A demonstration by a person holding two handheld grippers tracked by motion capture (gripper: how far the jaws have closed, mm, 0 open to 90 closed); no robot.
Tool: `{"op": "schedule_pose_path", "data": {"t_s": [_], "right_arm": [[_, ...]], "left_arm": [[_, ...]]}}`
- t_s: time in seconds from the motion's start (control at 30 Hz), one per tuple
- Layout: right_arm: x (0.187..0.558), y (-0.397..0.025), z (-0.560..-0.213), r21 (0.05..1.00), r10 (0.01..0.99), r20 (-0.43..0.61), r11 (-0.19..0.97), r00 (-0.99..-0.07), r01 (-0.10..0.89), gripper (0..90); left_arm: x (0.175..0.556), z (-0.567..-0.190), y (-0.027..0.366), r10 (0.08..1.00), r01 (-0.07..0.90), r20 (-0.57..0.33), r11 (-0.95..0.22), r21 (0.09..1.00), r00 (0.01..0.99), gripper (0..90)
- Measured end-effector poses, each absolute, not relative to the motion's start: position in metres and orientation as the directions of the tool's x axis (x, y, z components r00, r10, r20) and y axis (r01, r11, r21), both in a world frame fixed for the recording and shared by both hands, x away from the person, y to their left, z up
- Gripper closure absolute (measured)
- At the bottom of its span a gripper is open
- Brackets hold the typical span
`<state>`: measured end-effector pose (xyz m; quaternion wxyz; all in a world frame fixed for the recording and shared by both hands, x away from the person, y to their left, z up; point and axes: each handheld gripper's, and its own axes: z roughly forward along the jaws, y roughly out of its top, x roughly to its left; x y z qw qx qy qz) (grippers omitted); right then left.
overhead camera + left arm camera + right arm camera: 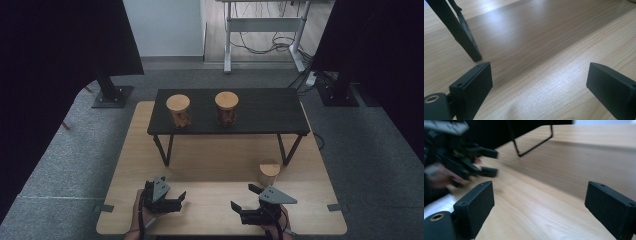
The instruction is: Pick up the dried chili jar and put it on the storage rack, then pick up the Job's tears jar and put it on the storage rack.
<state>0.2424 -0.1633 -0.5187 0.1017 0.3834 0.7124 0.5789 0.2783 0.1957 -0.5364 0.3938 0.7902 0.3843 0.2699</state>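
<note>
While apart, jar beyond right tool — untouched

Three wood-lidded jars were counted: two, one and another, stood on the single black low shelf, and a third jar sat on the one wooden desk. There were two hand-held grippers, a left hand-held gripper and a right hand-held gripper.

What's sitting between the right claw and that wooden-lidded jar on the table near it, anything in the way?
Nothing visible. The right claw is open and low over the light wooden table, and the jar stands just beyond it, in front of the black shelf's right leg. Bare tabletop lies between them.
</note>
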Motion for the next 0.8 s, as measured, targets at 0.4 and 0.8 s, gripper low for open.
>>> {"op": "schedule_pose_path", "data": {"t_s": [0.4,0.8], "right_arm": [[0.245,-0.172,-0.526,0.851,0.649,0.433,-0.066,-0.626,0.52,0.0],[0.238,-0.174,-0.516,0.894,0.695,0.297,0.04,-0.655,0.446,1.0]], "left_arm": [[0.278,-0.536,0.196,0.82,0.394,0.122,-0.393,0.831,0.559,6.3],[0.279,-0.538,0.195,0.82,0.4,0.123,-0.396,0.827,0.559,6.3]]}}
